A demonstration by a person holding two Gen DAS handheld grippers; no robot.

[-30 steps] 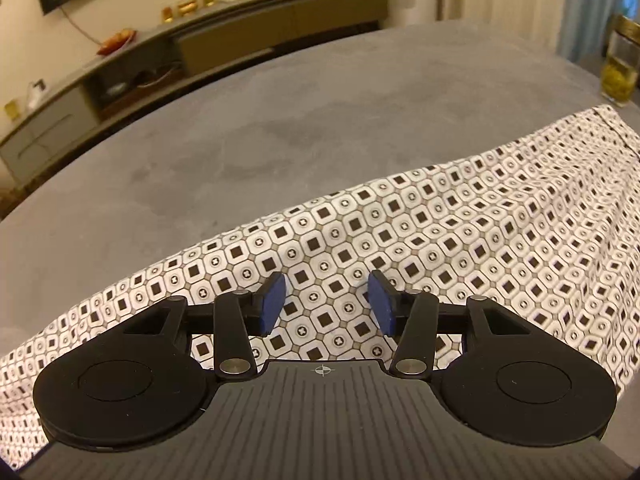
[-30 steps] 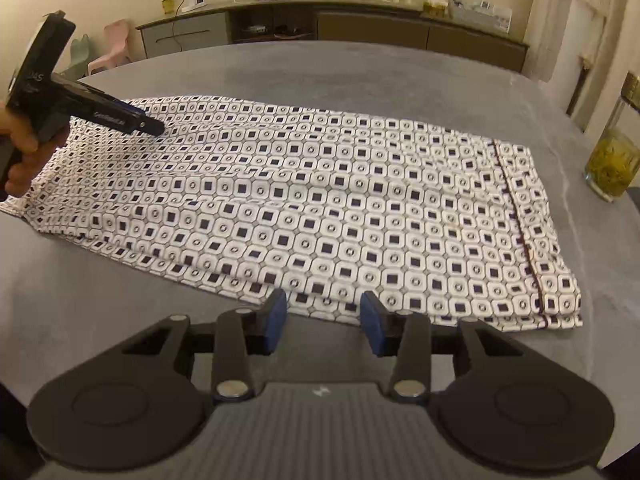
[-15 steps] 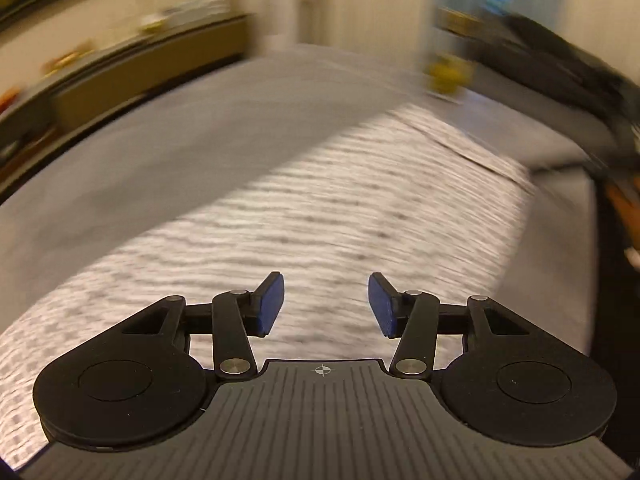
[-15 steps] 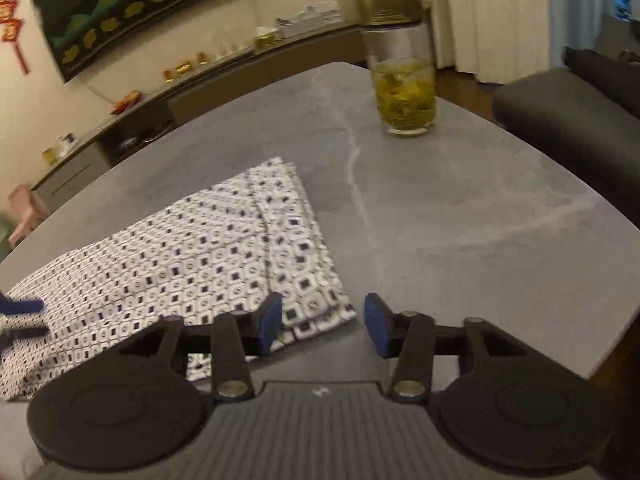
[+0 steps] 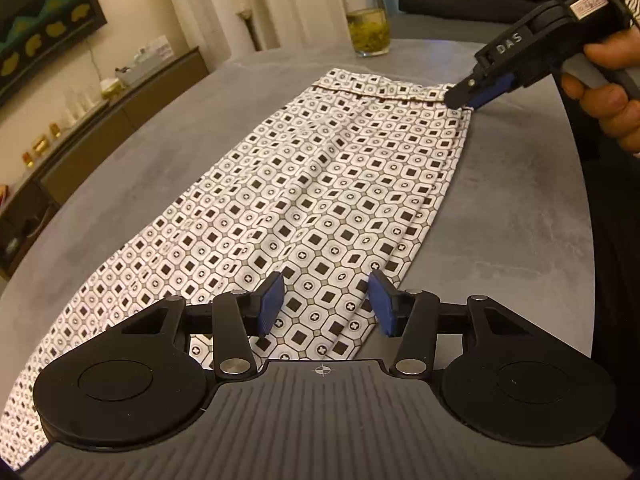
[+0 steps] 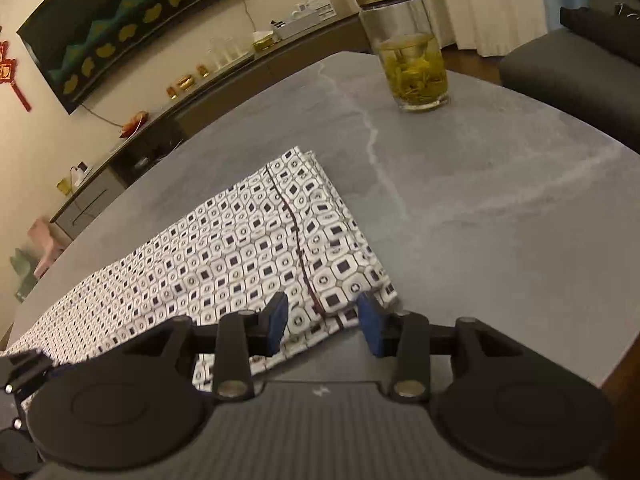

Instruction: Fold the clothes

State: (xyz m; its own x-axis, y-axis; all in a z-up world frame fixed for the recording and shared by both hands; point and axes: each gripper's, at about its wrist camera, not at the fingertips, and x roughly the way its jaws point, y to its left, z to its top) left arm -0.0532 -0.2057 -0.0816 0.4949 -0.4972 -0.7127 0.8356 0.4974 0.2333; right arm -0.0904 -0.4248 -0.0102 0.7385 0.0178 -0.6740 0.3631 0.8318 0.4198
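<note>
Lying flat on the grey table (image 5: 168, 128), the patterned cloth (image 5: 320, 184) is seen as a long folded strip, its long axis running from one gripper to the other. Nearest in the left wrist view, the left gripper (image 5: 326, 304) is held spread, both pads apart above the cloth's near end. From there the strip stretches away to its hemmed far end, where the right gripper (image 5: 474, 94), gripped by a hand (image 5: 608, 92), is positioned at the corner. In the right wrist view that gripper is shown spread, the hemmed corner lying between its pads. Beyond, a glass jar (image 6: 408, 40) is set well apart on the table.
</note>
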